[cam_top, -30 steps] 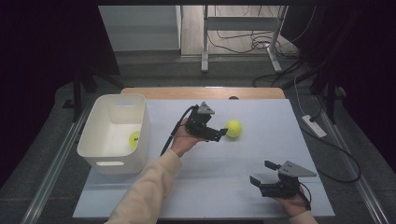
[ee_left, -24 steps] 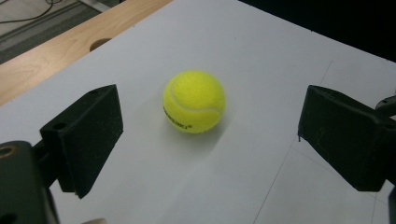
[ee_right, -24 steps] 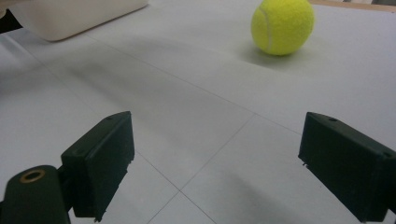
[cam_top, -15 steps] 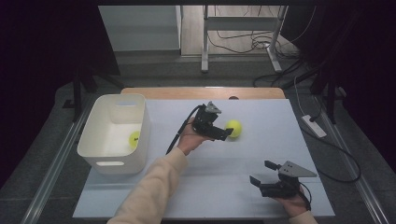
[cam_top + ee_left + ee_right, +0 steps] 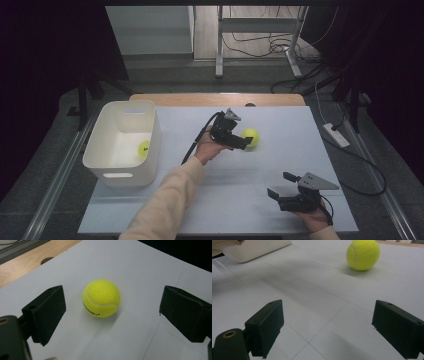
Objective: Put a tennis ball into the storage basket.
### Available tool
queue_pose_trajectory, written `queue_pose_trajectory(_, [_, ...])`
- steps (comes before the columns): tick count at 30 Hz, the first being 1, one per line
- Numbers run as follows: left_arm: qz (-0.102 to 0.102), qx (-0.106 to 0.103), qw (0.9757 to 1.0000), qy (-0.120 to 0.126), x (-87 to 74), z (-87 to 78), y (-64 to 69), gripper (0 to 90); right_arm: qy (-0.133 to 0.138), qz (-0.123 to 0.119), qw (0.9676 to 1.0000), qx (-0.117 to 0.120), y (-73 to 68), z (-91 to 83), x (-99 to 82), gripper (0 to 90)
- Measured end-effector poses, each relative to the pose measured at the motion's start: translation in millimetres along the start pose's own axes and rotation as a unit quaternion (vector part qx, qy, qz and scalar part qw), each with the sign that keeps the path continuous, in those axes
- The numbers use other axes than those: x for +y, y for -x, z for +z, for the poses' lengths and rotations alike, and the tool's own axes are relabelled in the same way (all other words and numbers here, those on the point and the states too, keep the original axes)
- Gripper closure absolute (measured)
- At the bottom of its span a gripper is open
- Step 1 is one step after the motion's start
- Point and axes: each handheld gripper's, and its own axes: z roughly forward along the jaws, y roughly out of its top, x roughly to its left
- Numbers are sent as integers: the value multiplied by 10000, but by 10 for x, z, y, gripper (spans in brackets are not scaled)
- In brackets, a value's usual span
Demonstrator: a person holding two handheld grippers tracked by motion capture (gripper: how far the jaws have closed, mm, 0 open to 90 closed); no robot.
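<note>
Tabletop (image 5: 260, 200): white sheets over a wooden board, wood showing along the 12 o'clock edge.

White bin (image 5: 102, 170) sits at 9 o'clock on the tabletop. I see one tennis ball inside it (image 5: 144, 148), against the wall nearest centre.

My left tongs (image 5: 245, 144) are near centre, pointing toward 3 o'clock, gaping wide, gripping nothing. In the left gripper view the loose tennis ball (image 5: 101, 298) lies on the sheet ahead of the pads, centred in the gap, touching neither pad. From above, that ball sits just off the tips at 3 o'clock.

My right tongs (image 5: 280, 186) rest low at 5 o'clock, pointing toward 9 o'clock, spread wide, empty; well apart from the loose ball.
</note>
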Motion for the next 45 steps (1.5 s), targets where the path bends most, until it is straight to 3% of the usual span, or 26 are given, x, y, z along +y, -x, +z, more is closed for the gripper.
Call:
queue_pose_trajectory(15, [-35,-39,9999,-113,37,188,4,75,12,16,10000,-5,0,-17,-6,104])
queue_pose_trajectory(45, [-220,126,9985,-478,46,654,-76,54,5,83,10000,-45,13,-51,-27,104])
